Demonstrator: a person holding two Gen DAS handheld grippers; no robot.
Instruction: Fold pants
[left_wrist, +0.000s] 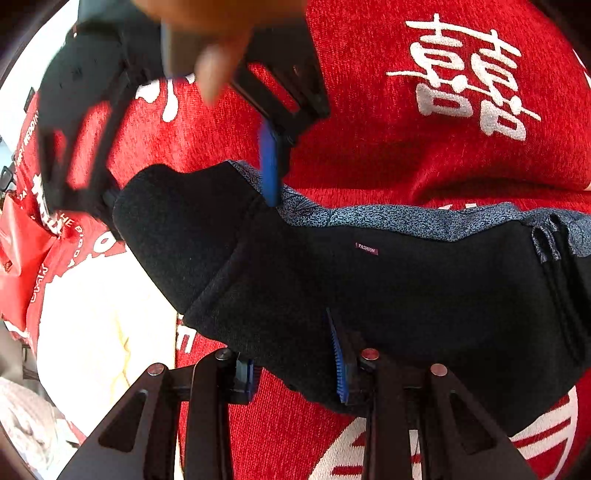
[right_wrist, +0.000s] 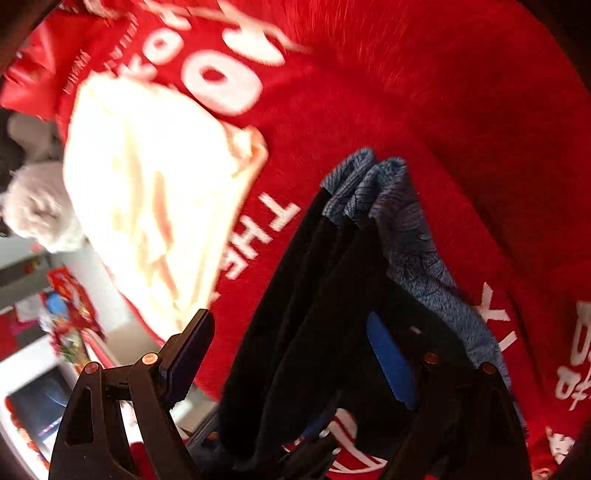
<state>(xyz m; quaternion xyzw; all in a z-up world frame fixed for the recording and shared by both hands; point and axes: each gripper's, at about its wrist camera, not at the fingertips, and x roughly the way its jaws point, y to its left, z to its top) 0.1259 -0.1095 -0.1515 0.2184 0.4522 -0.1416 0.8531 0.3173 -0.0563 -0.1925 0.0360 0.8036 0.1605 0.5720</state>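
While the black pants (left_wrist: 406, 295) lie folded across a red cloth (left_wrist: 388, 155) printed with white characters, the left gripper (left_wrist: 293, 369) stands at their near edge with its jaws narrow. A thick fold of the dark fabric is caught between its blue pads (left_wrist: 340, 363). A grey-blue patterned lining (left_wrist: 388, 218) shows along the far edge of the pants, and a small label (left_wrist: 366, 249) reading FASHION sits just below it. The right gripper (right_wrist: 291, 362) hangs over the pants with its jaws spread wide. One of its blue pads rests on the black fabric; the other finger is off to the side above the red cloth, so nothing is clamped. In the left wrist view this gripper is blurred, with a hand (left_wrist: 221, 40) around its body. A cream garment (right_wrist: 147, 184) lies on the cloth beside the pants, apart from them.
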